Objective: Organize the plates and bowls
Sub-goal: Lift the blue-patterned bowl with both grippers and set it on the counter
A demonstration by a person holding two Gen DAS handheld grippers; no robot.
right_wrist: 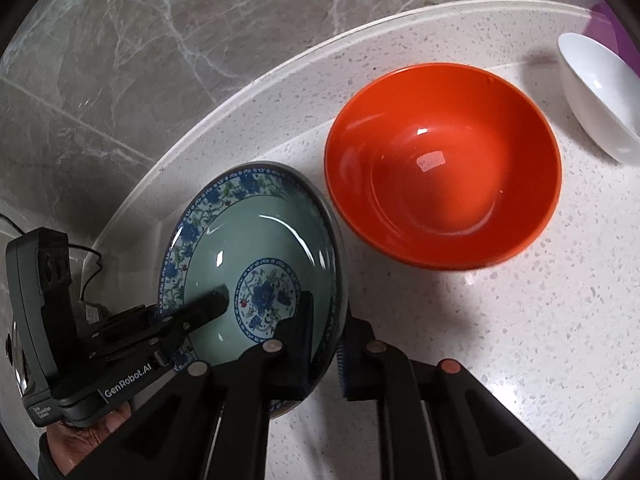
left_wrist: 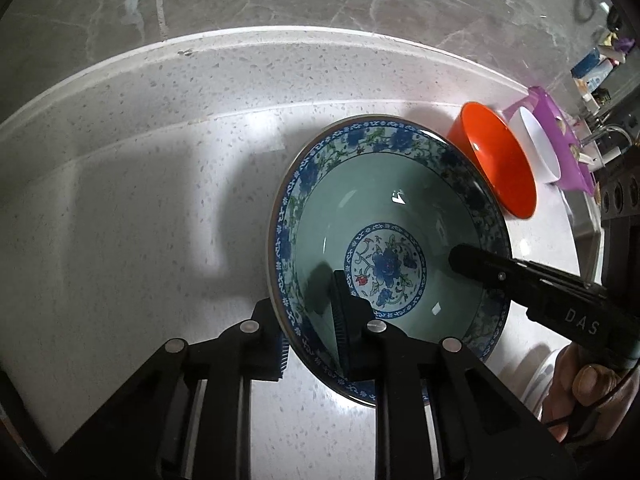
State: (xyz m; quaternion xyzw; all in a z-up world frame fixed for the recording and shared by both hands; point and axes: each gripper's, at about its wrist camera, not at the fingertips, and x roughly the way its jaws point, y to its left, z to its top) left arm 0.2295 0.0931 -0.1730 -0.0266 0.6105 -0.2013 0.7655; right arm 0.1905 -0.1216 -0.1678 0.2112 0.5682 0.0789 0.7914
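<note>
While both grippers work the same floral bowl [left_wrist: 390,256], left wrist view: left gripper [left_wrist: 312,340] pinches the bowl's near rim, one finger inside the celadon well, the other outside on the wall. Bowl sits on the speckled white desk [left_wrist: 140,200], near its back edge. Right gripper's finger [left_wrist: 492,268] reaches into the bowl from the right; its outer finger isn't visible here. Orange bowl [left_wrist: 496,160] just behind-right of the floral bowl, white bowl [left_wrist: 540,148] beyond it, purple tray [left_wrist: 560,128] further back

Right wrist view: right gripper [right_wrist: 324,344] straddles the floral bowl's [right_wrist: 256,256] right rim, inner finger pressed inside, outer pad [right_wrist: 348,368] close to the wall outside; contact unclear, can't tell if clamped. Left gripper [right_wrist: 208,304] enters from the left, finger in the well. Orange bowl [right_wrist: 444,164] upright just beside the floral bowl, white bowl [right_wrist: 600,96] apart at the upper right, all on the desk [right_wrist: 500,340]
</note>
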